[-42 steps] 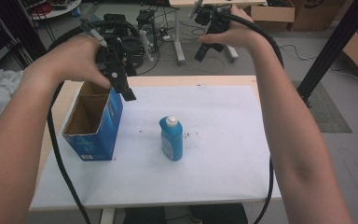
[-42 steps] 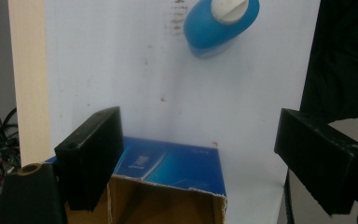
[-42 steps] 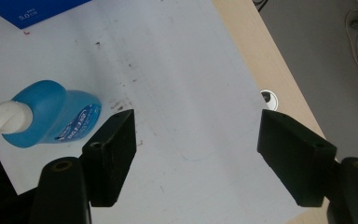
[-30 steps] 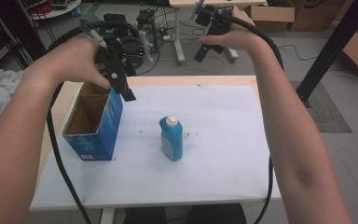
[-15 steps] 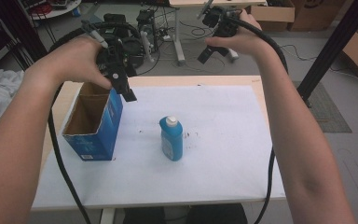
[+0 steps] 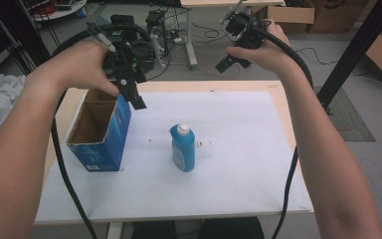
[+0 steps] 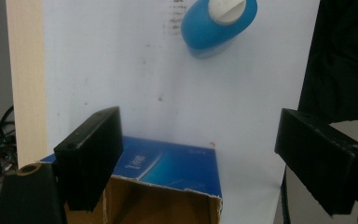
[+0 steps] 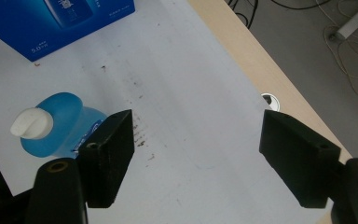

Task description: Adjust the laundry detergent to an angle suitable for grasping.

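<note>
One blue bottle (image 6: 183, 148) with a white cap stands upright mid-table, its label unreadable; at its 9 o'clock stands one open blue carton (image 6: 99, 130), whose small print "5.0" barely reads in the right gripper view. Two grippers: the left gripper (image 6: 138, 103) hovers over the carton's far rim, jaws apart and empty. The right gripper (image 6: 223, 63) hangs at the bottle's 1 o'clock beyond the table's far edge, jaws wide and empty.

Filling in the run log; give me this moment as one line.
left gripper: open, over blue box | right gripper: open, raised | blue bottle: upright, untouched

Both arms raised forward, left tool (image 6: 129, 89) and right tool (image 6: 234, 52) wide-jawed, empty.
</note>
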`<state>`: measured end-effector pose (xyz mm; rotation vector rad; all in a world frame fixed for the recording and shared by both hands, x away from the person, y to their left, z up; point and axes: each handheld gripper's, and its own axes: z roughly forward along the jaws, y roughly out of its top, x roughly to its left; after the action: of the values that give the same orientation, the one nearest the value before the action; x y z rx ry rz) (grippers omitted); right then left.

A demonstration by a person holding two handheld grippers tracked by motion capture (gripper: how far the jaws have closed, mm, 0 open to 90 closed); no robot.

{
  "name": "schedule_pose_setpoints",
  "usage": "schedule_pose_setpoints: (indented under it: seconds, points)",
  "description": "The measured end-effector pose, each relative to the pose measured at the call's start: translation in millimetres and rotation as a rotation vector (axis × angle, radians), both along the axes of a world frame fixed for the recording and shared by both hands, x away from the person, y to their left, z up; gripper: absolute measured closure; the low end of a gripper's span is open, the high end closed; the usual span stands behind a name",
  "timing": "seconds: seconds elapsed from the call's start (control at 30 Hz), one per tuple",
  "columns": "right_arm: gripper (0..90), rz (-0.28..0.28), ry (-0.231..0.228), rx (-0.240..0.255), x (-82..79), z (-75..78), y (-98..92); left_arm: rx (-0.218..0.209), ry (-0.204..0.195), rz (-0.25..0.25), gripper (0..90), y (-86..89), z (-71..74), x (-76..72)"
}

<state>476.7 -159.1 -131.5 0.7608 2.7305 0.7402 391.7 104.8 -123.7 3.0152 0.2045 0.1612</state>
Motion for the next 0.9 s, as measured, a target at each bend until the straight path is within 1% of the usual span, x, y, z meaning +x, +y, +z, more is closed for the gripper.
schedule_pose_setpoints:
  seconds: [0.07,0.1,0.13,0.23,0.33,0.37,0.4,0.53,0.57,0.63,0.67,0.77,0.9]
  points:
    - [26.3,-0.001,-0.008,0.003,-5.0,-1.4,-1.0,0.000,0.000,0.001,16.0,0.0,-0.6,0.0]
    - [26.3,-0.001,-0.008,0.003,-5.0,-1.4,-1.0,0.000,0.000,0.001,16.1,0.0,-0.6,0.0]
    - [26.3,0.002,-0.008,0.010,-10.3,-3.0,-1.3,-0.001,0.001,0.004,16.1,0.3,-1.3,0.1]
    - [26.3,0.016,-0.019,0.012,-19.2,-5.6,-0.1,-0.002,0.003,0.007,16.1,0.7,-2.2,0.1]
    - [26.3,0.015,-0.033,0.014,-28.8,-8.5,1.5,-0.001,0.002,0.009,16.1,1.0,-2.4,-0.1]
    - [26.3,0.015,-0.033,0.014,-28.8,-8.5,1.5,-0.001,0.002,0.009,16.1,1.0,-2.4,-0.1]
    - [26.3,0.008,-0.035,0.024,-35.9,-11.0,2.7,-0.002,0.003,0.009,16.1,1.3,-2.5,-0.2]
    - [26.3,0.028,-0.052,0.036,-49.0,-15.4,6.3,-0.003,-0.003,0.010,16.2,1.2,-2.9,-0.4]
    - [26.3,0.028,-0.052,0.036,-49.0,-15.4,6.3,-0.003,-0.003,0.010,16.2,1.2,-2.9,-0.4]
    - [26.3,0.029,-0.060,0.041,-56.7,-19.6,8.1,-0.006,-0.001,0.008,16.2,1.8,-3.4,-0.6]
    - [26.2,0.033,-0.064,0.042,-59.0,-21.2,8.5,-0.009,0.004,0.015,16.2,2.1,-4.2,-1.0]
    - [25.5,0.043,-0.070,0.067,-65.1,-26.3,9.2,-0.010,0.009,0.017,16.2,2.7,-5.4,-1.1]
    - [25.5,0.050,-0.067,0.078,-70.0,-32.3,10.0,-0.008,0.013,0.021,16.3,3.2,-5.6,-1.2]
